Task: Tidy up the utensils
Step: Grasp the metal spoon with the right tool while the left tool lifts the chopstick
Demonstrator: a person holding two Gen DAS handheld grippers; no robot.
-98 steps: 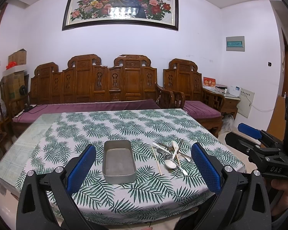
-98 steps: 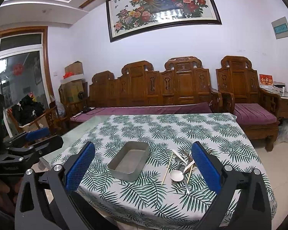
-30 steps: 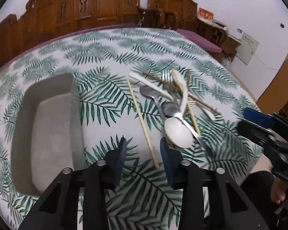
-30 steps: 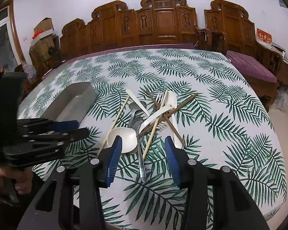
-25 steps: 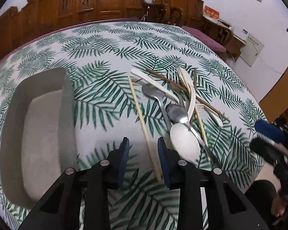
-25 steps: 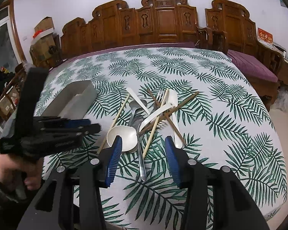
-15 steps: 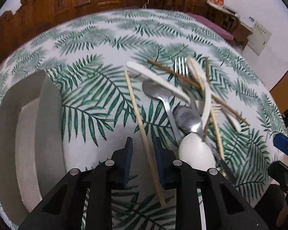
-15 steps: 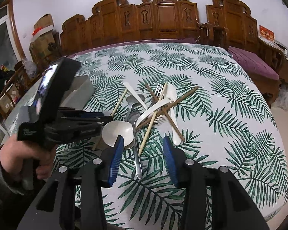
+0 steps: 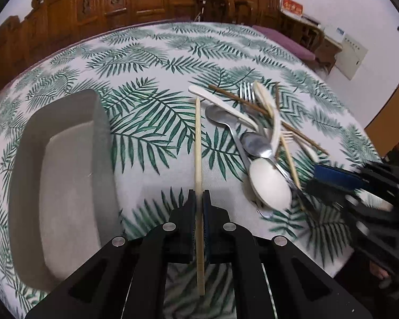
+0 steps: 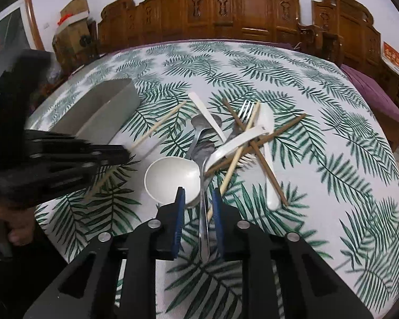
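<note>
On the leaf-print tablecloth [image 9: 151, 61], right of the grey tray [image 9: 63, 175], we log a heap of utensils: white ladle [image 9: 270, 183], two steel spoons [image 9: 220, 118], a fork [image 9: 247, 93], white plastic pieces and dark chopsticks [image 9: 266, 114], all crossing one another. Between tray and heap, our left gripper [image 9: 198, 199] has its fingers pinched on a pale chopstick [image 9: 197, 143], which runs straight away from the jaws. At the heap's near edge, our right gripper [image 10: 198, 199] stands narrowly parted, fingers [image 10: 179, 204] either side of a steel spoon handle [image 10: 203, 212] and another pale chopstick's end, not clamped. The tray holds nothing.
</note>
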